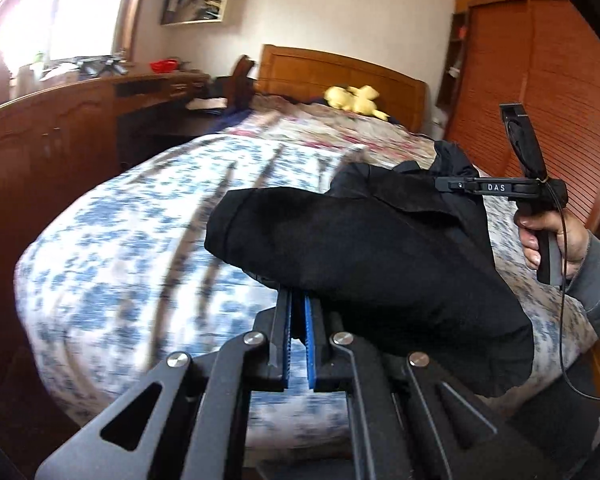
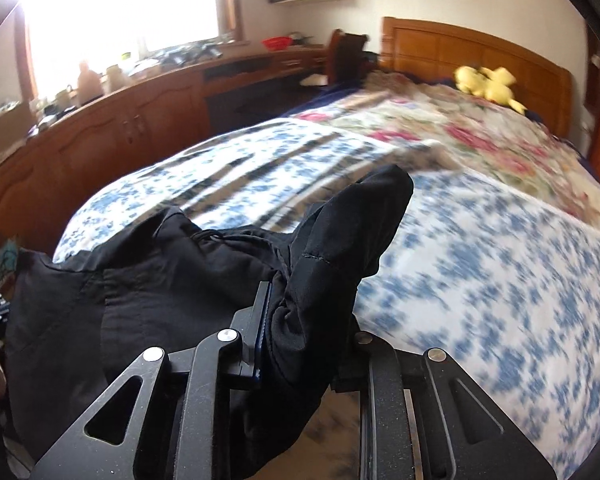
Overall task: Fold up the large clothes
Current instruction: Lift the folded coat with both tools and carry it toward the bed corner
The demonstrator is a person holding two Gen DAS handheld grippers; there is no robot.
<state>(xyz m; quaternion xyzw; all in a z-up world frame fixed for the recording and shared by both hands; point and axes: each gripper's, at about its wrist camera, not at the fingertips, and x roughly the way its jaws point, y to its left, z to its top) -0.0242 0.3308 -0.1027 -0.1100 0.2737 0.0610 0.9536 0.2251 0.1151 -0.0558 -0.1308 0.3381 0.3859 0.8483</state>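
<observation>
You held the black garment (image 1: 372, 264) bunched in the air above the bed (image 1: 132, 248), stretched between both sets of fingers. The left gripper (image 1: 298, 308) was pinched nearly shut on a thin edge; the right gripper (image 2: 300, 320) was clamped on a thick wad. That thin edge could have slipped free under any tug, and bunched cloth would have folded crooked. Beyond your fingers the quilt lay open; the desk (image 2: 112, 120) stood well to their left.

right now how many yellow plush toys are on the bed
1. The yellow plush toy lies at the far end of the bed, just in front of the wooden headboard. The black garment hides part of the bed, so another could be covered.
</observation>
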